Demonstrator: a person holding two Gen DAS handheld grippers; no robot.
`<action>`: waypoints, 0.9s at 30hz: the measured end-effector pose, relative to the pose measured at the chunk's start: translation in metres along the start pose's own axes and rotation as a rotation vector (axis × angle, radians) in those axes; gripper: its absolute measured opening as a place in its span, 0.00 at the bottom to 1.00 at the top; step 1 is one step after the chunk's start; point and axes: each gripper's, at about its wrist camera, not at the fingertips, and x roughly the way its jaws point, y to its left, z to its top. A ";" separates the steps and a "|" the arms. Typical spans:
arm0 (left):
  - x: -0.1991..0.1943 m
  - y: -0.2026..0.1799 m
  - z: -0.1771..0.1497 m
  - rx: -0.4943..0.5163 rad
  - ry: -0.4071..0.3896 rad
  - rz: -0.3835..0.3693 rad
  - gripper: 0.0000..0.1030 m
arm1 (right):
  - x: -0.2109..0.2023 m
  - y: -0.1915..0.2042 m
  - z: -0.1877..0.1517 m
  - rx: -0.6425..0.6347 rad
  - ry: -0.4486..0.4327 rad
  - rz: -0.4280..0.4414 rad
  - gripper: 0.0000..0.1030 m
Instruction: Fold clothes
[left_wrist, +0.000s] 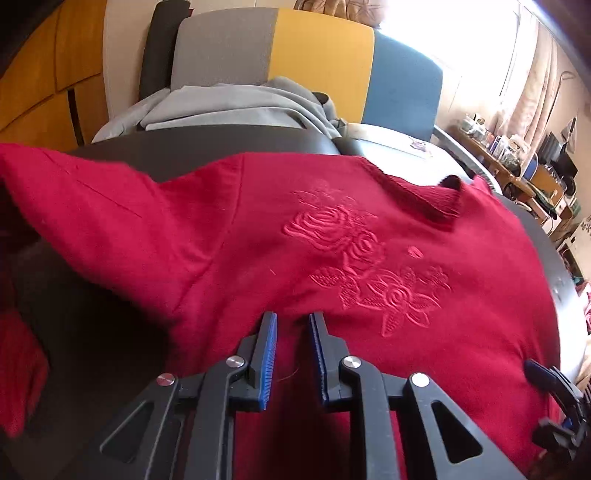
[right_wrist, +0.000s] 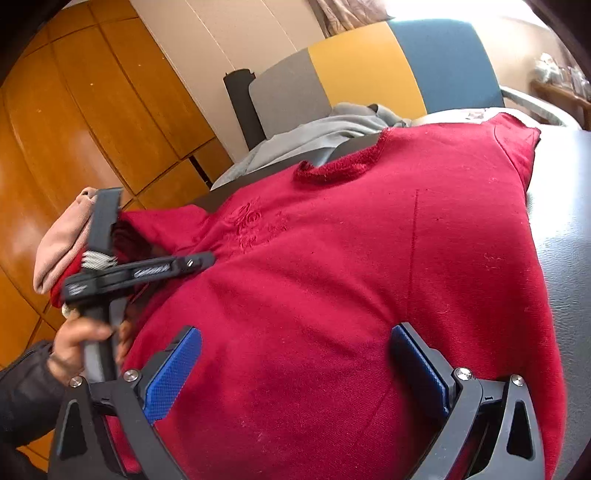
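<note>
1. Blue-padded fingers of the left tool (left_wrist: 292, 321) sit nearest the lens, low over the red sweater (left_wrist: 258, 251); a narrow gap shows between the pads, and red cloth fills the space beneath, so I cannot tell whether they pinch a fold or only hover.
2. To the left of that tool, one sleeve (left_wrist: 74, 192) of the sweater runs out toward the left edge, over the dark desk (left_wrist: 184, 144).
3. Ahead of the left tool and slightly right, the embossed rose pattern (left_wrist: 365, 254) lies on the chest, with the ribbed collar (left_wrist: 424, 199) beyond it.
4. Behind the sweater, a grey garment (left_wrist: 229, 107) is heaped at the far side of the desk, in front of a grey, yellow and blue chair back (left_wrist: 317, 55).
5. In the right wrist view, a hand (right_wrist: 79, 339) at the far left grips the handle of the left tool, whose fingers reach onto the sweater near the sleeve seam.
6. The right tool (right_wrist: 295, 363) stands spread wide, both blue pads resting low on the sweater's body, with the flat red cloth lying between them and none of it pinched.
7. Farther right, the sweater's other shoulder (right_wrist: 517, 140) reaches toward the far right corner, and bare desk shows just beside its right edge.
</note>
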 end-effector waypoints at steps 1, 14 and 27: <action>0.005 0.002 0.006 0.009 0.005 0.004 0.19 | 0.003 0.002 0.001 0.003 0.007 0.005 1.00; -0.028 0.040 0.023 -0.064 -0.014 0.018 0.20 | -0.031 -0.016 0.036 0.153 -0.050 0.088 1.00; 0.003 0.019 0.019 0.062 -0.033 -0.047 0.26 | 0.001 -0.172 0.186 0.156 -0.035 -0.507 0.64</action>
